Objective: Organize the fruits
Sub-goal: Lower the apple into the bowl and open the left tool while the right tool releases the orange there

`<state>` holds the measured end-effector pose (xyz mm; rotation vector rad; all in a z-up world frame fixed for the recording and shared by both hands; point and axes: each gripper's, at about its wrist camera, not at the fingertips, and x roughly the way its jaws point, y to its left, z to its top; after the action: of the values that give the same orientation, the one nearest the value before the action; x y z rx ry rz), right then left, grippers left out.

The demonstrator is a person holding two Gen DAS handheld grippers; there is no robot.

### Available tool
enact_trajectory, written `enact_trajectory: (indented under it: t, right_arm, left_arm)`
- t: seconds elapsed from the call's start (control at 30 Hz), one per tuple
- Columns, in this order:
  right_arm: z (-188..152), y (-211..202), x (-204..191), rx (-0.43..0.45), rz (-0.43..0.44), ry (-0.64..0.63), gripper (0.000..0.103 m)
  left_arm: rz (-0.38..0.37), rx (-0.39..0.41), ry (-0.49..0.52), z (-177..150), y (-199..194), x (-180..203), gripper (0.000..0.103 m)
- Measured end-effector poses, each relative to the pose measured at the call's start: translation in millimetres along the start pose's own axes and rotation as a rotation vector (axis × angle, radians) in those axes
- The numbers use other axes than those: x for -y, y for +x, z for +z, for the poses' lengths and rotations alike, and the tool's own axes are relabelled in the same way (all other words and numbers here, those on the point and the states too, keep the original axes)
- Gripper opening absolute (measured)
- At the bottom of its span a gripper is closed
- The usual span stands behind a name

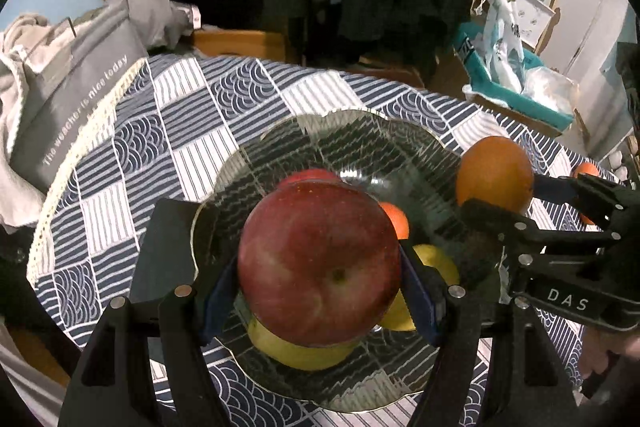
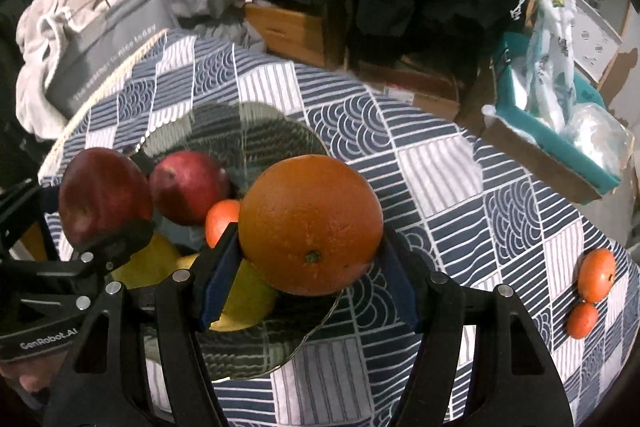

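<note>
- Tablecloth [image 2: 440,163], checked blue and white, covers the table, and on it we see a clear glass plate [image 1: 360,131] that serves as the gathering place for the fruit.
- Already on the plate lie a second red apple [image 2: 188,187], some yellow fruit [image 1: 296,353] and a small tangerine [image 2: 220,221].
- Our left gripper [image 1: 320,291] is clenched on a big red apple [image 1: 320,263], poised directly over the plate, above the yellow fruit.
- Our right gripper [image 2: 310,279] is clamped on an orange [image 2: 310,223], hanging over the plate's near right rim.
- We judge the step in hand to be setting both fruits down; next we need a free spot for each, a gentle lowering, then opening so nothing rolls.
- Two small tangerines [image 2: 596,275] wait on the cloth, well apart from the plate.
</note>
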<state>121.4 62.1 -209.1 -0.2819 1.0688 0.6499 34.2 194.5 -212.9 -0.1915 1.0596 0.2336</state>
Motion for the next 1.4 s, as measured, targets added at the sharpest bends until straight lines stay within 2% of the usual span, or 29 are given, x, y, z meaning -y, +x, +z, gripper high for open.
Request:
enact_trajectory:
  t: [0.33, 0.67, 0.8, 0.87, 1.23, 1.33, 1.4]
  right_arm:
    - [-1, 15, -2, -0.053, 0.039, 0.002, 0.069]
    - [-5, 18, -7, -0.069, 0.029, -0.031, 0.070]
    - [-3, 11, -9, -0.034, 0.028, -0.044, 0.070]
    - [-1, 5, -7, -0.004, 0.013, -0.042, 0.075]
    - [8, -29, 12, 0.068, -0.007, 0.011, 0.077]
    - [9, -41, 16, 0.086, -0.020, 0.020, 0.077]
    - [8, -48, 18, 0.096, -0.031, 0.024, 0.077]
  left_arm:
    - [0.015, -0.012, 0.021, -2, 3, 5, 0.075]
    - [0.005, -0.030, -0.004, -1, 4, 2, 0.075]
    - [-0.012, -0.040, -0.044, -1, 4, -3, 0.075]
    - [-0.018, -0.044, -0.057, 0, 4, -5, 0.075]
    - [0.011, -0.033, -0.013, 2, -4, 7, 0.075]
    - [0.005, 0.026, -0.003, 5, -15, 11, 0.077]
    - [0.022, 0.072, 0.018, 8, -26, 17, 0.087]
